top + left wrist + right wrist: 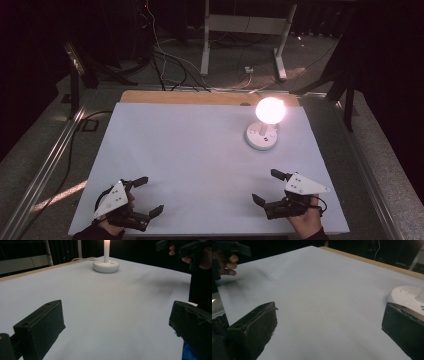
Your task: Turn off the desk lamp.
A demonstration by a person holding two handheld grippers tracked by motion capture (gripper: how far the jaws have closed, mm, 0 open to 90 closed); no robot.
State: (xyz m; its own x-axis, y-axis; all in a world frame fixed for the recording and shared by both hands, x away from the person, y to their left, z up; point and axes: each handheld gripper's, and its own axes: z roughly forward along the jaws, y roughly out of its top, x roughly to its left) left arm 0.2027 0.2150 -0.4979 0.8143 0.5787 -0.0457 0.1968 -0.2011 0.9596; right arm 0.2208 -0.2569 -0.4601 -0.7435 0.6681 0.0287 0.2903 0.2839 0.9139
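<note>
A small white lamp with a round base (261, 137) and a glowing bulb (270, 109) stands lit at the table's back right. In the left gripper view the lamp base (106, 265) sits far ahead; in the right gripper view the lamp base (405, 298) lies just beyond the right jaw. My left gripper (152, 196) rests open near the front left edge, nothing between its jaws. My right gripper (266, 186) rests open near the front right, below the lamp, also holding nothing.
A white sheet (200, 165) covers the wooden table (180, 97). A cable (235, 88) runs off the back edge from the lamp. Beyond stand a white table frame (245, 30) and floor cables (165, 60). Metal rails (50, 160) flank the table.
</note>
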